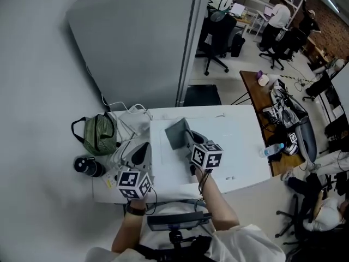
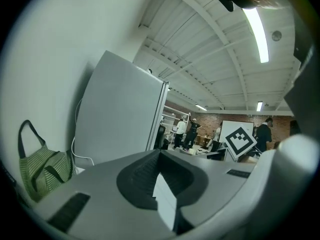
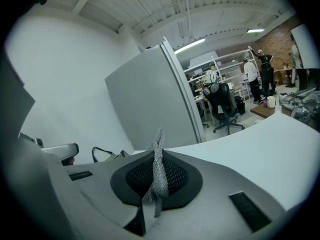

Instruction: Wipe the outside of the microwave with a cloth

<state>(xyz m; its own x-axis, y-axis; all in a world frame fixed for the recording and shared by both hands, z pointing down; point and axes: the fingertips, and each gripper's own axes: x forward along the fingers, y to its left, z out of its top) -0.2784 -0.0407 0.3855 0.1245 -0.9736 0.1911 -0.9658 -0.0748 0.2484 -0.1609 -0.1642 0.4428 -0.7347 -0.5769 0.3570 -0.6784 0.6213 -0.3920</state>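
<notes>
Right tongs point(image 3: 157, 184) clamped on the grey cloth point(image 3: 159, 166); left tongs point(image 2: 162, 184) a little apart, empty.
The cloth is soft, light and open-weave. Pinched by one edge, it sticks up toward 11 o'clock over a smooth white box top point(image 1: 234, 146), probably the microwave. It will likely flop, so a bunched hold nearer its middle should wipe better. A striped green bag point(image 1: 100, 134) sits at 9 o'clock on the worktop point(image 1: 103, 192).
</notes>
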